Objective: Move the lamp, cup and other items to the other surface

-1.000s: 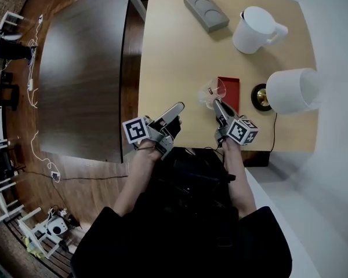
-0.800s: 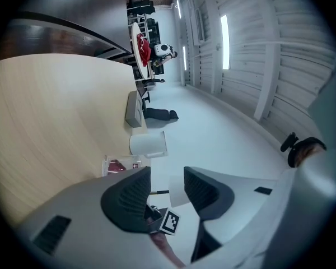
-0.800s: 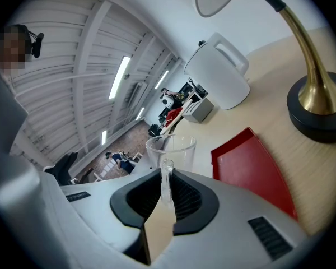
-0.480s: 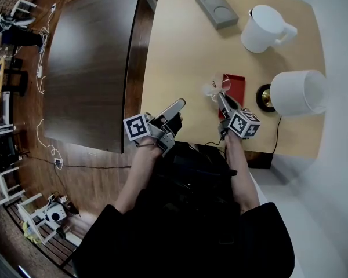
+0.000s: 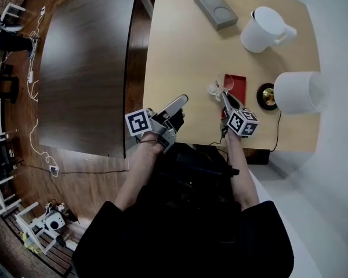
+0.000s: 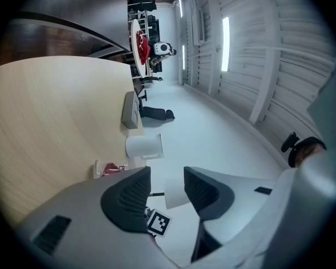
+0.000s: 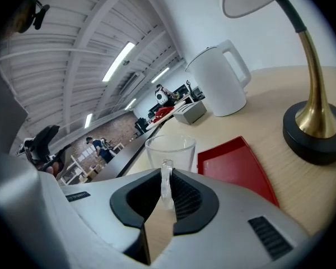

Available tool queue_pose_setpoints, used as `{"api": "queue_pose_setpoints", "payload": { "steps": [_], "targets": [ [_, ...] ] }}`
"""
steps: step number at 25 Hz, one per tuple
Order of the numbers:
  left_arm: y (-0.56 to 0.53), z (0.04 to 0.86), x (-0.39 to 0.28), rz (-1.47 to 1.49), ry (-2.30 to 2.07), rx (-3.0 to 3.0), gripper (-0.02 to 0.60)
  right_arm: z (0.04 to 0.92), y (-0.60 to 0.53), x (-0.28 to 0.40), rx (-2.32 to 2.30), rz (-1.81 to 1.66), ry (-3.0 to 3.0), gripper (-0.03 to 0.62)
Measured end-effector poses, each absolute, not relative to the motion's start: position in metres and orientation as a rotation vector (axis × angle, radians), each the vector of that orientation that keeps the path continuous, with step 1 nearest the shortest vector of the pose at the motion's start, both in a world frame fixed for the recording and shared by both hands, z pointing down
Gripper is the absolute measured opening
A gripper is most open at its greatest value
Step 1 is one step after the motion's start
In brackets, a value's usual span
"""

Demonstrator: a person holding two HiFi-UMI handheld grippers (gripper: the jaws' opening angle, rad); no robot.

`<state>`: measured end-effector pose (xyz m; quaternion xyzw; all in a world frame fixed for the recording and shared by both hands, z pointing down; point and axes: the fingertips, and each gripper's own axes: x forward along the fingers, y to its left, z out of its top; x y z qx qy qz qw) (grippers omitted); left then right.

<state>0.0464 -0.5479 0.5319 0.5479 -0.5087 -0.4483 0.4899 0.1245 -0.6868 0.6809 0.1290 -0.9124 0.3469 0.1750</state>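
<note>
Right gripper (image 7: 167,190) pinches the glass cup (image 7: 171,149) by its handle at the pale table (image 5: 180,51); left gripper (image 6: 167,186) gapes.

No legible text, apparently; only square markers on left cube (image 5: 138,122), right cube (image 5: 242,123).

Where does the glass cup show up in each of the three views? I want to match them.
Head view: glass cup at lower centre of the light table, left of the red tray.
Left gripper view: the cup is small, at lower left.
Right gripper view: the cup is at centre, its handle clamped in the right tongs.
Shared landmark: white jug.
</note>
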Motion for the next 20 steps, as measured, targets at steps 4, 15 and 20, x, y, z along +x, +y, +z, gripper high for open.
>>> {"api": "queue_pose_setpoints", "payload": {
  "steps": [4,15,20],
  "targets": [
    [-0.543,0.533,0.034,-1.097,-1.211,1.339,0.209,0.682,-0.68,0.116,0.403,0.88,-2.597,0.067],
    [-0.525,0.53,0.012,-1.111,-1.169,1.349,0.209,0.677,-0.66,0.103,0.448,0.782,-2.574,0.067],
    [-0.52,0.531,0.009,-1.116,-1.158,1.348,0.209,0.678,-0.652,0.101,0.453,0.755,-2.565,0.075]
  ]
}}
